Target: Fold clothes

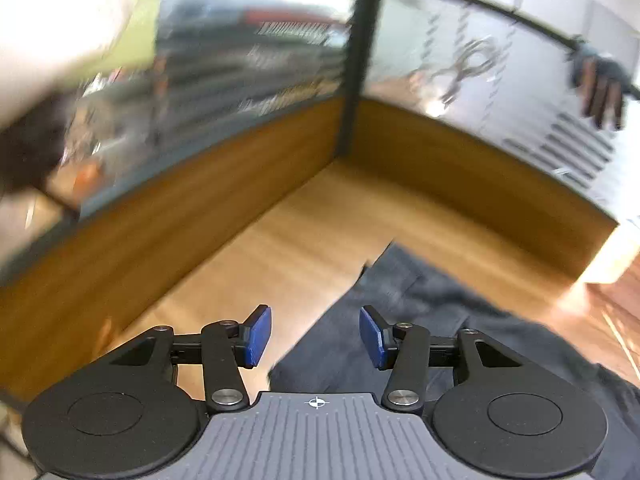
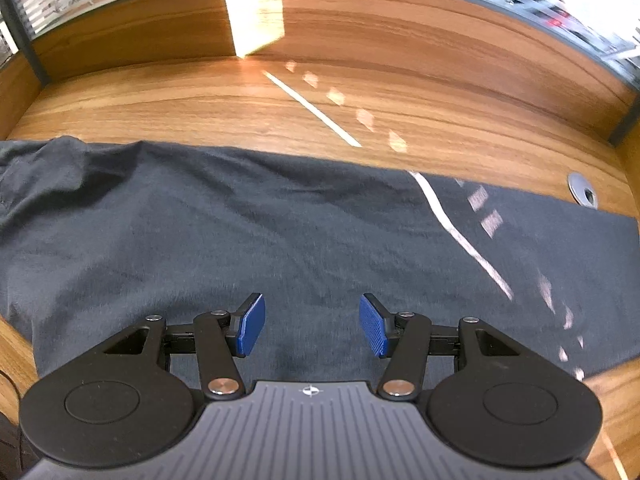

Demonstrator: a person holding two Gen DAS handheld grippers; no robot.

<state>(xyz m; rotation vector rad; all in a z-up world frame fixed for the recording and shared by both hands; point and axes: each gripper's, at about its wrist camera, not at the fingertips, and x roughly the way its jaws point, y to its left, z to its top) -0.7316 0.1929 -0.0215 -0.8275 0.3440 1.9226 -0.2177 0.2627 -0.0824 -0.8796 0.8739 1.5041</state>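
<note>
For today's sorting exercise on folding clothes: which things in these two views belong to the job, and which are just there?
Belong to the job:
dark grey garment, spread on the wooden table
left gripper, open
right gripper, open

Just there:
metal cable grommet in the table
gloved hand on the partition

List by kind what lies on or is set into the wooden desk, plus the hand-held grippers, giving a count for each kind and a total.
Dark grey garment: 1
Metal cable grommet in the desk: 1
Hand-held grippers, both open: 2 (left hand-held gripper, right hand-held gripper)
Total: 4
</note>
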